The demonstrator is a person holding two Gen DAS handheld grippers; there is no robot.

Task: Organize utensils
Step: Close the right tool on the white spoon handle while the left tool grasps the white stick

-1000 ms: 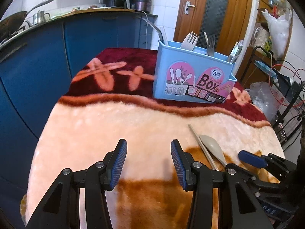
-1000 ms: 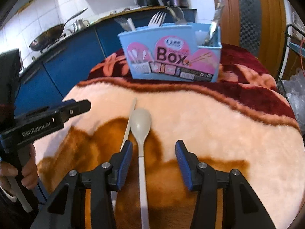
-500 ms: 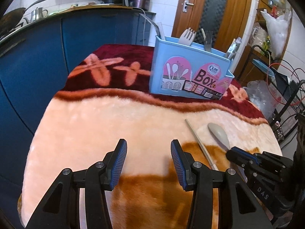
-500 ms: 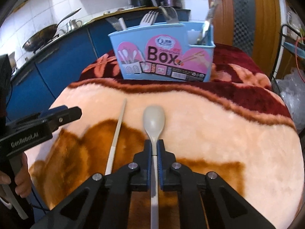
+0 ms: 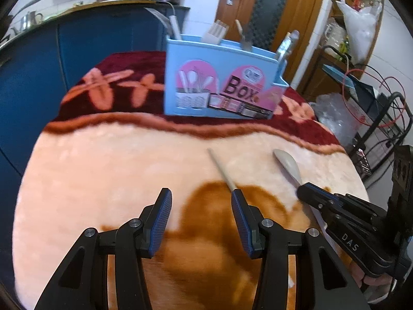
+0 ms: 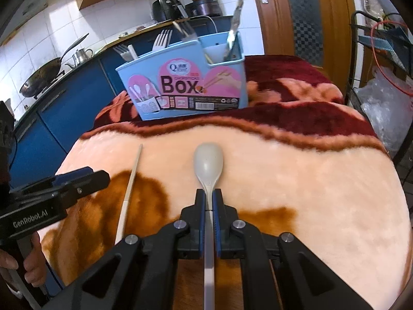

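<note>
Grey plastic spoon (image 6: 208, 165): clamped at neck by right gripper (image 6: 209, 199)
Left gripper (image 5: 200, 219): half-wide, empty
Chopstick (image 6: 129, 191): on blanket

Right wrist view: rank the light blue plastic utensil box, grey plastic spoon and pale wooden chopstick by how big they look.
1. Light blue plastic utensil box, largest though farthest.
2 and 3. Grey plastic spoon and pale wooden chopstick: unsure. The spoon sits nearer, clamped in the right gripper, its handle partly hidden.
</note>
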